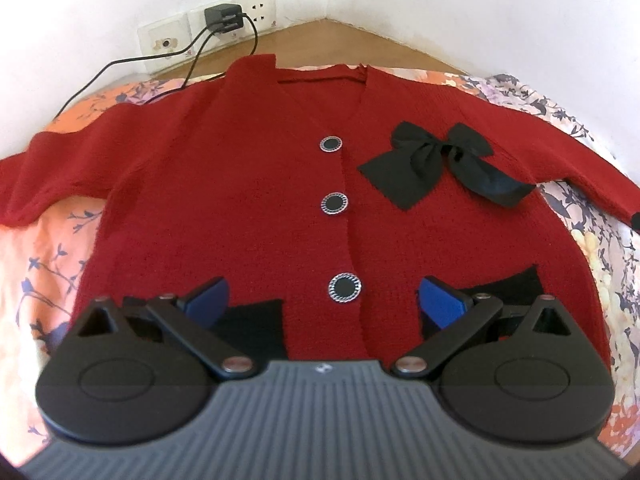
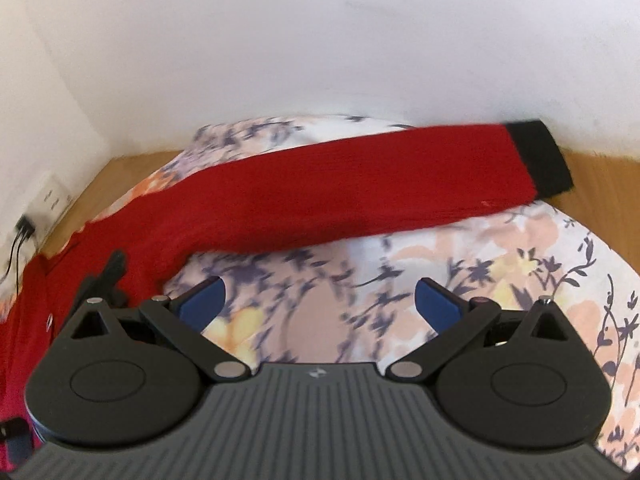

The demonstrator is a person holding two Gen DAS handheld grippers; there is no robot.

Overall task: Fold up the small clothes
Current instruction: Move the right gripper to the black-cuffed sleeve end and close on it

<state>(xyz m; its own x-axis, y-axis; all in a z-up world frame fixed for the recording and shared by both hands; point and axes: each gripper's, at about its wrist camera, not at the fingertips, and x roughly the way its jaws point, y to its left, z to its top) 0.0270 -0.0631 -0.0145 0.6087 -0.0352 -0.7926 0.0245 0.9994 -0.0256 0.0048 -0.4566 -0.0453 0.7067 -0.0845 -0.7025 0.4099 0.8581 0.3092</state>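
A floral sheet point(image 1: 52, 240) covers the wooden surface point(image 2: 600, 172) in a wall corner, and the red cardigan point(image 1: 224, 200) lies flat on it, collar toward the wall, hem nearest, sleeves spread sideways as its long axis. The right sleeve point(image 2: 360, 196) ends in a black cuff point(image 2: 536, 156) over the sheet's edge. A black bow point(image 1: 436, 160) sits beside three buttons point(image 1: 334, 203). Charger cables point(image 1: 120, 64) trail near the left shoulder. The left gripper point(image 1: 322, 300) hangs spread over the hem; the right gripper point(image 2: 320, 300) gapes above bare sheet

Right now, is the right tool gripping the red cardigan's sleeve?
No, the right tool is open over the floral bedsheet, with the red knitted sleeve lying flat beyond its blue fingers.
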